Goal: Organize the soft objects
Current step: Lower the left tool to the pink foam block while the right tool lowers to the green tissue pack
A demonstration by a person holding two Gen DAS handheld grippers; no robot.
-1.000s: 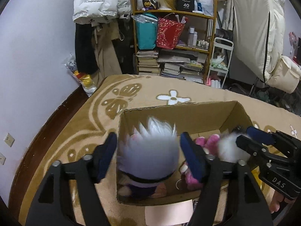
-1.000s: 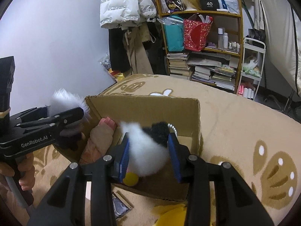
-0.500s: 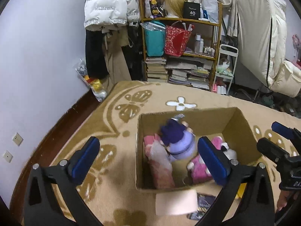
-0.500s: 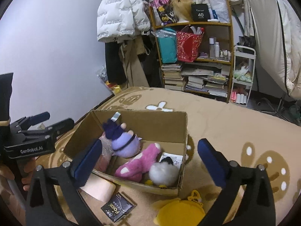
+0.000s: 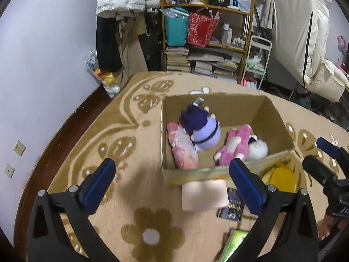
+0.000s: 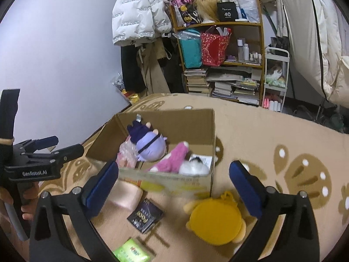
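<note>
Both tongs wide, empty: left gripper (image 5: 172, 181), right gripper (image 6: 174, 181) | still out on carpet: yellow plush (image 6: 214, 219), peach cushion (image 6: 126, 194) | beyond, cardboard box (image 6: 174, 180) holds purple doll (image 6: 150, 146), pink plush (image 6: 172, 161), white puff (image 6: 193, 168)

"GenRobot.AI" on the left tongs (image 6: 49, 147); "40" on the black shelf box (image 6: 226, 11).

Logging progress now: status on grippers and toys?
Left gripper, right gripper open, empty. Four plush in cardboard box. Yellow plush still outside. Path clear.
</note>
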